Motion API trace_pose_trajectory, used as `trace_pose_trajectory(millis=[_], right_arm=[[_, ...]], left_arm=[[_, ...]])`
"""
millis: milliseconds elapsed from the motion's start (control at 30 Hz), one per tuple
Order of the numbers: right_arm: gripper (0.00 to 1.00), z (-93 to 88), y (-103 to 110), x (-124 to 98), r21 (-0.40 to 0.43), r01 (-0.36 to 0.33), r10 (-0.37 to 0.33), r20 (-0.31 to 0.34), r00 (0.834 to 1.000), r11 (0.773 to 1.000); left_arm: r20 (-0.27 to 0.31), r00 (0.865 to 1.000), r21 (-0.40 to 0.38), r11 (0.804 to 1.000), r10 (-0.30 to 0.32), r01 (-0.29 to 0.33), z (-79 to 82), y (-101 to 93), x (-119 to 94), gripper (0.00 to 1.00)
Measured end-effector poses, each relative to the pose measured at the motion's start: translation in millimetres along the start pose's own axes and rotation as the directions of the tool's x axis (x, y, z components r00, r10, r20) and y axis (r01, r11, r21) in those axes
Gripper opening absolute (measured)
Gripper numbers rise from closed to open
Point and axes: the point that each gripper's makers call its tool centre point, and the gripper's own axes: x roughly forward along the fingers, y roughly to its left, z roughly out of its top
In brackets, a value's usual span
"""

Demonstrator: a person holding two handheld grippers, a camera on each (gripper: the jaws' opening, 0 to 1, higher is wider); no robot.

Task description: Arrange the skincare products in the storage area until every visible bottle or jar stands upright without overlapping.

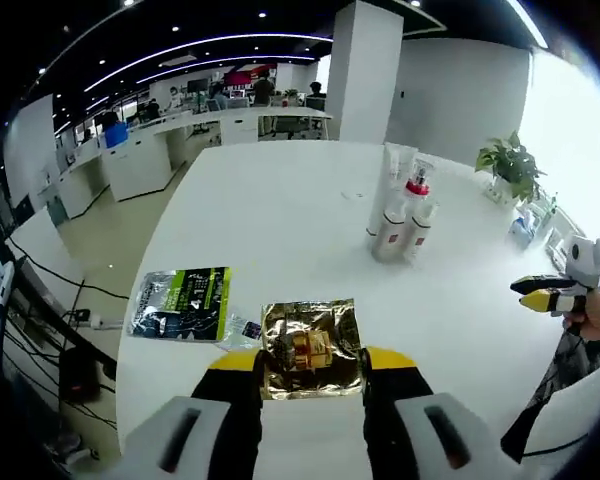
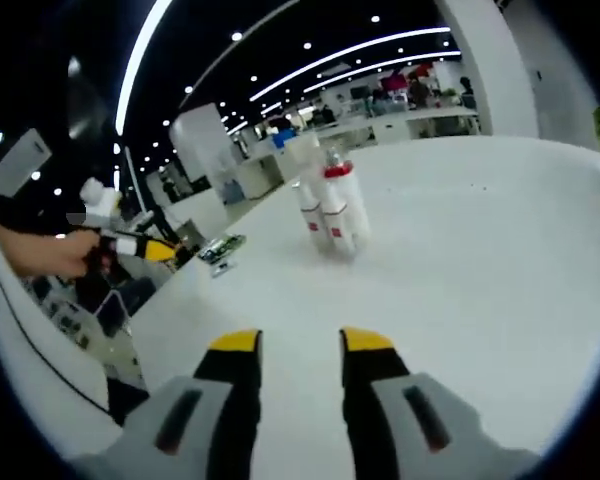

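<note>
Several white skincare bottles (image 1: pixel 398 222) stand upright in a tight cluster on the white table (image 1: pixel 280 220), one with a red pump collar (image 1: pixel 417 186). My left gripper (image 1: pixel 315 362) is open, its yellow-tipped jaws either side of a gold foil sachet (image 1: pixel 310 345) lying flat. A green-and-black sachet (image 1: pixel 180 303) lies to the left of it. My right gripper (image 2: pixel 300 345) is open over bare table, short of the bottles (image 2: pixel 330 210). The right gripper (image 1: pixel 525 292) also enters the left gripper view from the right, and the left gripper (image 2: pixel 160 250) comes into the right gripper view from the left.
A potted plant (image 1: pixel 510 165) and small items stand at the table's far right edge. A hand (image 2: pixel 40 250) holds the left gripper off the table's side. The green sachet (image 2: pixel 220 250) lies near that edge. Office desks and a white pillar (image 1: pixel 365 70) lie beyond.
</note>
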Motion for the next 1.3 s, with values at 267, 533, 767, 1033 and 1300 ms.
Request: trace_pose_trajectory(millis=[267, 533, 767, 1033, 1300], right_arm=[[0.29, -2.5, 9, -2, -0.008, -0.055, 0.055, -0.002, 0.998, 0.998], [0.29, 4.9, 6, 1, 0.030, -0.061, 0.060, 0.039, 0.997, 0.998], [0.29, 11.0, 19, 10, 0.044, -0.088, 0.085, 0.051, 0.995, 0.995], [0.30, 35.8, 44, 22, 0.066, -0.156, 0.149, 0.094, 0.984, 0.986], [0.35, 56.3, 67, 31, 0.051, -0.227, 0.221, 0.109, 0.969, 0.973]], left_arm=[[0.007, 0.999, 0.036, 0.998, -0.052, 0.052, -1.0, -44.5, 2, 0.39], [0.012, 0.993, 0.106, 0.988, -0.116, 0.114, 15.6, -74.0, 4, 0.39], [0.022, 0.989, 0.145, 0.979, -0.149, 0.144, 20.2, -83.1, 9, 0.39], [0.055, 0.981, 0.158, 0.972, -0.186, 0.176, 24.0, -91.7, 4, 0.39], [0.110, 0.974, 0.193, 0.966, -0.197, 0.174, 38.7, -93.1, -11, 0.39]])
